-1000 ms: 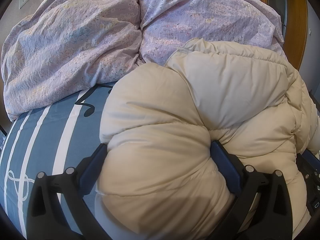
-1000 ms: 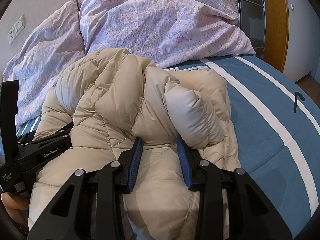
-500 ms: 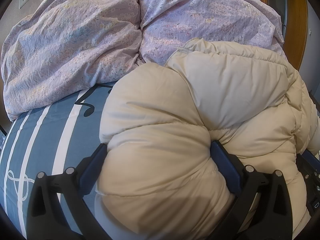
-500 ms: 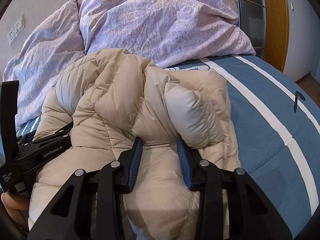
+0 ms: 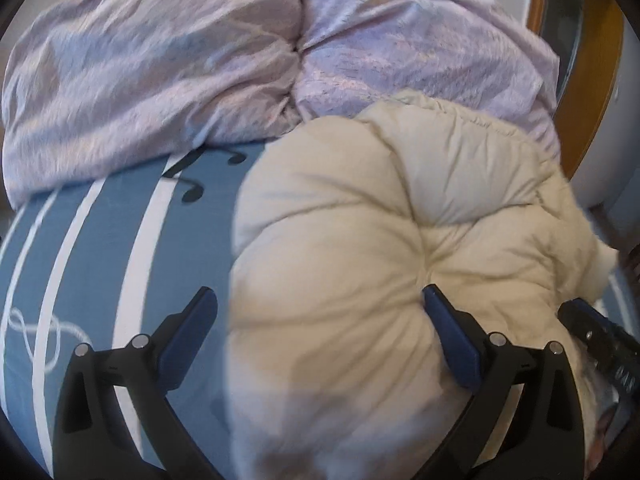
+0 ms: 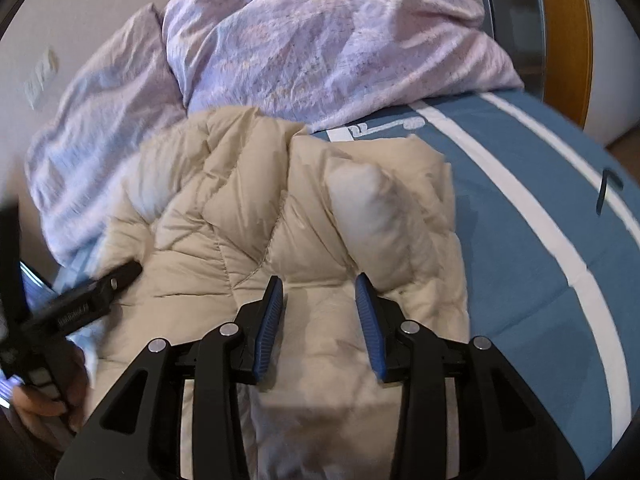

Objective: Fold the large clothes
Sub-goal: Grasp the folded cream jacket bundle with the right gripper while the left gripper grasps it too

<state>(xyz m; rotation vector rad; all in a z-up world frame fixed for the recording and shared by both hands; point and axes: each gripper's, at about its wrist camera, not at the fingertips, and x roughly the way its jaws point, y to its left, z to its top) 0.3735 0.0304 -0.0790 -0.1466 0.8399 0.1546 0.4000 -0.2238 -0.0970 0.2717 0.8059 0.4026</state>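
A beige puffer jacket (image 5: 380, 240) lies bunched on the blue striped bed (image 5: 100, 248). My left gripper (image 5: 320, 312) stands wide open; its right finger (image 5: 448, 328) presses a crease of the jacket, and its left finger (image 5: 192, 328) is off the cloth, over the sheet. In the right wrist view the jacket (image 6: 248, 208) lies folded over itself. My right gripper (image 6: 319, 304) is open over the jacket's near edge, with the cloth lying flat under the gap. The left gripper's finger (image 6: 116, 280) shows at the left of that view.
Two crumpled lilac pillows (image 5: 180, 52) (image 6: 320, 32) lie at the head of the bed behind the jacket. A wooden door frame (image 6: 568, 32) stands at the back right. Bare blue sheet with white stripes (image 6: 540, 240) lies right of the jacket.
Both grippers have let go of the jacket and pulled back a little. The jacket has sunk lower and spread on the bed. Both views are blurred by motion.
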